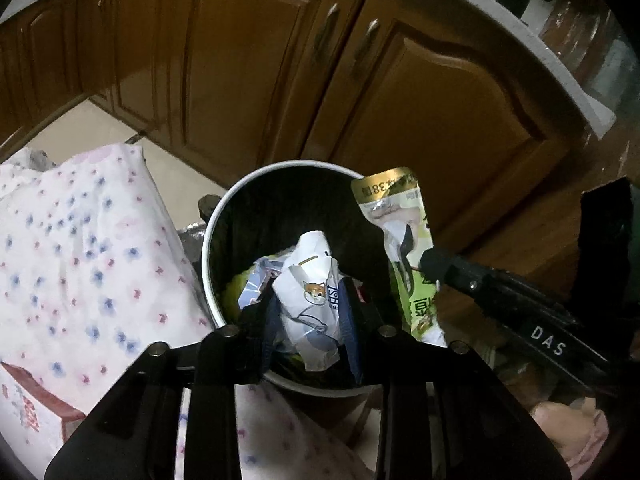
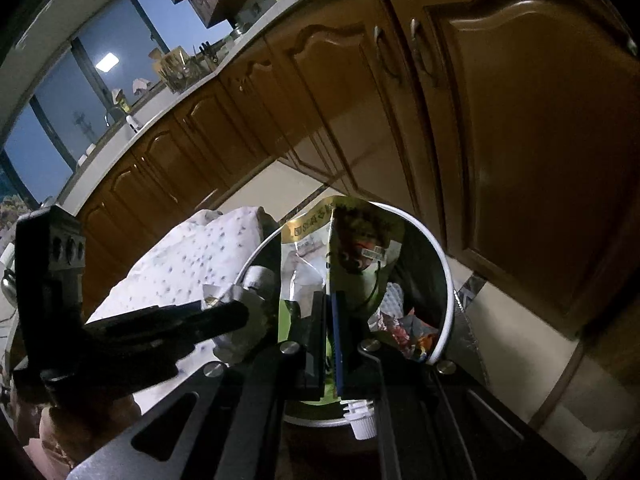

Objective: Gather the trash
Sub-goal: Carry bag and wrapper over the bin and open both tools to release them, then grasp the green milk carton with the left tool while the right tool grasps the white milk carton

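Note:
A white-rimmed trash bin [image 1: 208,240] with a black liner stands on the floor by the cabinets. My left gripper [image 1: 310,316] is shut on a crumpled white wrapper with a dog print [image 1: 310,296] and holds it over the bin's mouth. My right gripper [image 2: 331,316] is shut on a flat green and gold pouch [image 2: 352,240] with a white spout [image 2: 362,424], held upright over the bin rim [image 2: 448,280]. The same pouch [image 1: 396,216] and the right gripper [image 1: 436,264] show at the bin's right edge in the left wrist view. Other wrappers lie inside the bin.
A large pack in white floral plastic [image 1: 80,248] lies against the bin's left side, also in the right wrist view [image 2: 192,264]. Brown wooden cabinet doors [image 1: 248,60] stand close behind the bin. Beige floor tiles [image 2: 512,344] lie to the right.

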### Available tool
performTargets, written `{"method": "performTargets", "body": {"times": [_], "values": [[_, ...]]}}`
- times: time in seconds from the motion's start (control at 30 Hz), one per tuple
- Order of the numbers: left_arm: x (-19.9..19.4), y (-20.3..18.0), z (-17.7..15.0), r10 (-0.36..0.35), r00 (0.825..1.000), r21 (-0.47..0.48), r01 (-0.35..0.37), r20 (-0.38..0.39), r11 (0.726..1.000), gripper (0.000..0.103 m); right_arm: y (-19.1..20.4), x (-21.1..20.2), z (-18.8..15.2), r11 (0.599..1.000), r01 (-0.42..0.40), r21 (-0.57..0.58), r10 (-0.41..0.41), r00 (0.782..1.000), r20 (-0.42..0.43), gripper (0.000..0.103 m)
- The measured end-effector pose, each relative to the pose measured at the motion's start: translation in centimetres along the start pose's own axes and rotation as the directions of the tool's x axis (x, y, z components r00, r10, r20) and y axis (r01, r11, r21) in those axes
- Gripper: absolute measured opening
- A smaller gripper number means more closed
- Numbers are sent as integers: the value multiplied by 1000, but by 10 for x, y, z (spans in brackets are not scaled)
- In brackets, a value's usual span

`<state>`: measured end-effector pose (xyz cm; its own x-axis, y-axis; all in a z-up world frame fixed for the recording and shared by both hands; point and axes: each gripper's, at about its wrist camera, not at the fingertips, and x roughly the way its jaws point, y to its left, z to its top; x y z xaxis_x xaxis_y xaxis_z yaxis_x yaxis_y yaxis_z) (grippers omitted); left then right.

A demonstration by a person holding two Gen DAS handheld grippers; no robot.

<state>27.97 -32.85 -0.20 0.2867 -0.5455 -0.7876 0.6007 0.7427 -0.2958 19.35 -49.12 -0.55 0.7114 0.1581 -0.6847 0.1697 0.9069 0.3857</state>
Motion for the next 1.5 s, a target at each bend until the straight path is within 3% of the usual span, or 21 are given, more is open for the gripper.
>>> {"method": "performTargets", "body": {"times": [0.13,0.23,0.33,0.57,1.0,1.5], "values": [[-2,5,-2,-6,1000,-25,6,-6,1000,46,-7,3,2,999,-9,45,8,1000,3,14],[-12,8,-8,-9,1000,-28,9,20,1000,49,-9,-2,-1,997,-36,64,34,999,31,30],[-24,12,-16,-17,999,-40,18,37,999,50,-3,-10,-5,997,-55,49,52,997,63,37],[-58,33,-51,-5,997,-100,13,80,995,58,13,-30,-22,993,-114,34,108,983,145,68],[-120,77,-135,101,986,-167,-79,131,983,63,48,-34,-65,981,-190,24,186,975,117,74],[-185,132,-205,250,956,-193,-219,151,956,70,115,-4,-101,962,-254,-101,250,967,-48,75]]}}
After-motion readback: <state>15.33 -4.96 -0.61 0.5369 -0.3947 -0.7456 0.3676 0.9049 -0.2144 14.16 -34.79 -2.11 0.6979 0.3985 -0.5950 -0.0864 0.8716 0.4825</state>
